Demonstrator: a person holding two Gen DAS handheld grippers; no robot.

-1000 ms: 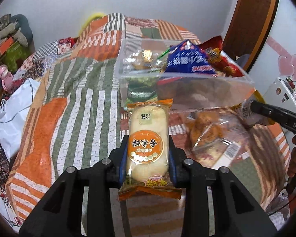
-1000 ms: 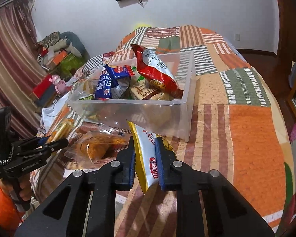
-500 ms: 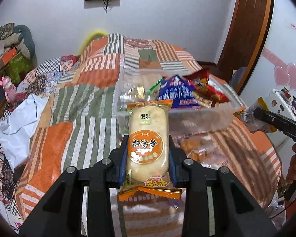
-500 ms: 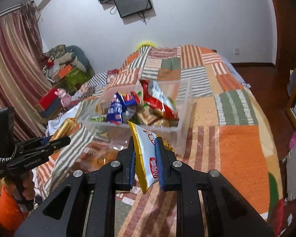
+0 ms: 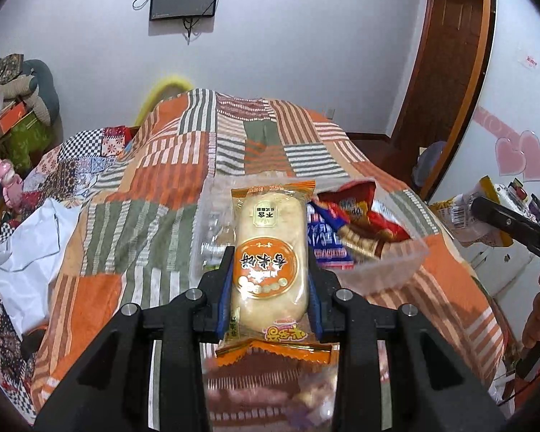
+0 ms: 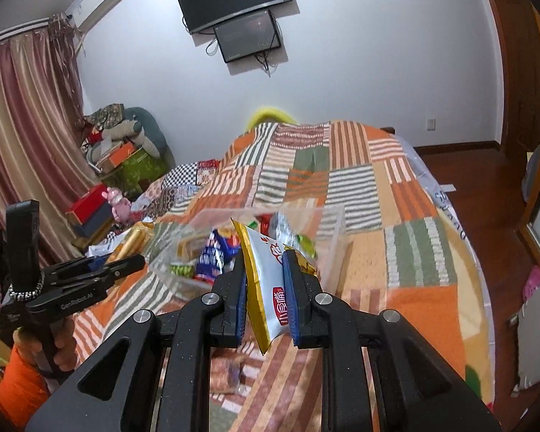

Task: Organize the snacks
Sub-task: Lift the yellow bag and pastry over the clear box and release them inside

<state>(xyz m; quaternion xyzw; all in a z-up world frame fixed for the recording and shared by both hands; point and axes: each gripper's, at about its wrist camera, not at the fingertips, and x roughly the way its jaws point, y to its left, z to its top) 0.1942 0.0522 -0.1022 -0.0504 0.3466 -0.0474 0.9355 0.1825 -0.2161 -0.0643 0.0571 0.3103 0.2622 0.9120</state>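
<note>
The left gripper (image 5: 270,280) is held level above the bed (image 5: 133,237), its fingers (image 5: 225,288) pinching an orange rice-cracker packet (image 5: 270,252) by its long sides, label up. The right gripper (image 6: 264,280) is raised likewise, fingers (image 6: 291,288) clamped on a white-and-yellow snack bag (image 6: 266,280) held on edge. Beyond both, at twelve o'clock, a clear plastic bin (image 6: 333,237) sits on the patchwork quilt, already holding a blue packet (image 5: 325,248) and a red packet (image 5: 360,212). In the left view the right gripper shows at three o'clock; in the right view the left gripper shows at nine o'clock. Screens (image 6: 234,0) hang on the far wall.
</note>
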